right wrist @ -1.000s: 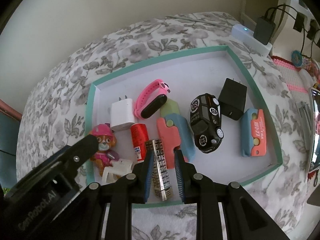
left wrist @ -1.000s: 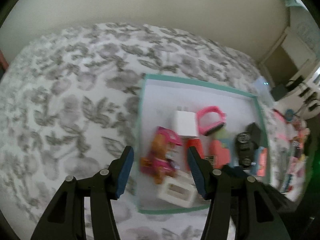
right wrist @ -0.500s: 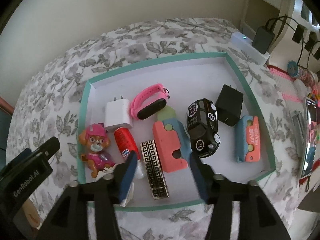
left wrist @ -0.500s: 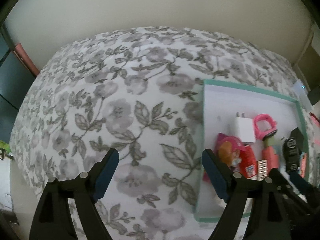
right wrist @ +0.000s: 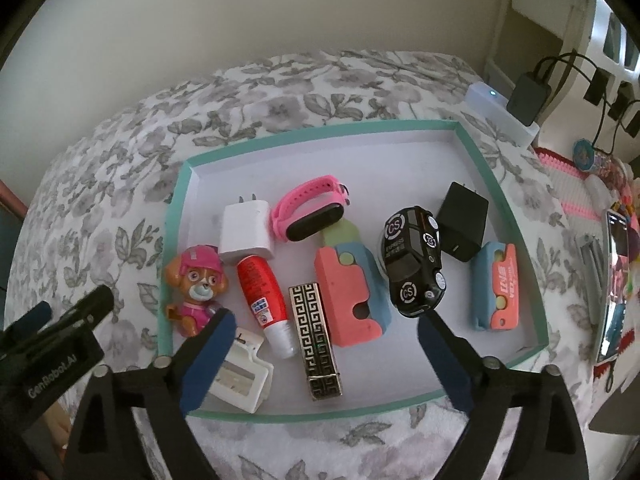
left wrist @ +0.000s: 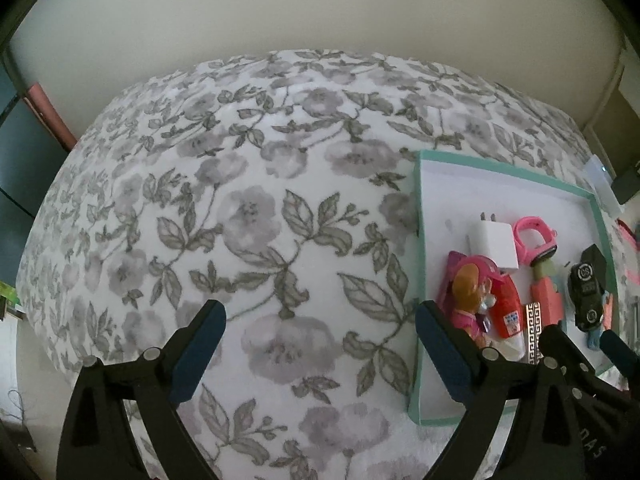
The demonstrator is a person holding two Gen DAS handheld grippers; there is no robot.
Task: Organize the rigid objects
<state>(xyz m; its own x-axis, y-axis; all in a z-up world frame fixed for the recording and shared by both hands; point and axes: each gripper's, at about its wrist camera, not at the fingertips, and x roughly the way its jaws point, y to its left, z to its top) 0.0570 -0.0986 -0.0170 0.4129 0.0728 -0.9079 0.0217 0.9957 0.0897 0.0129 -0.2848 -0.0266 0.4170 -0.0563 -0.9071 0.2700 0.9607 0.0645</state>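
A teal-rimmed tray (right wrist: 180, 208) on the floral blanket (left wrist: 240, 200) holds a pup toy (right wrist: 198, 284), a white charger (right wrist: 246, 232), a red tube (right wrist: 260, 296), a pink watch band (right wrist: 310, 212), a pink-and-blue block (right wrist: 348, 292), a black toy car (right wrist: 414, 268), a black charger (right wrist: 462, 226) and a black-and-gold patterned bar (right wrist: 316, 344). My right gripper (right wrist: 326, 322) hovers over the tray's near side, jaws opening wide; the bar lies loose below, between the fingers. My left gripper (left wrist: 318, 316), jaws opening and empty, hangs over bare blanket left of the tray (left wrist: 418, 240).
A small white box (right wrist: 240, 376) sits in the tray's near left corner and a blue-and-pink clip (right wrist: 496, 286) at its right. Off the bed's right side are a white power strip (right wrist: 500, 112) with black plugs and a phone (right wrist: 616, 280). A wall runs behind.
My right gripper let go of the patterned bar, which now lies in the tray, and spread wide. My left gripper opened and swung left, off the tray to over the blanket.
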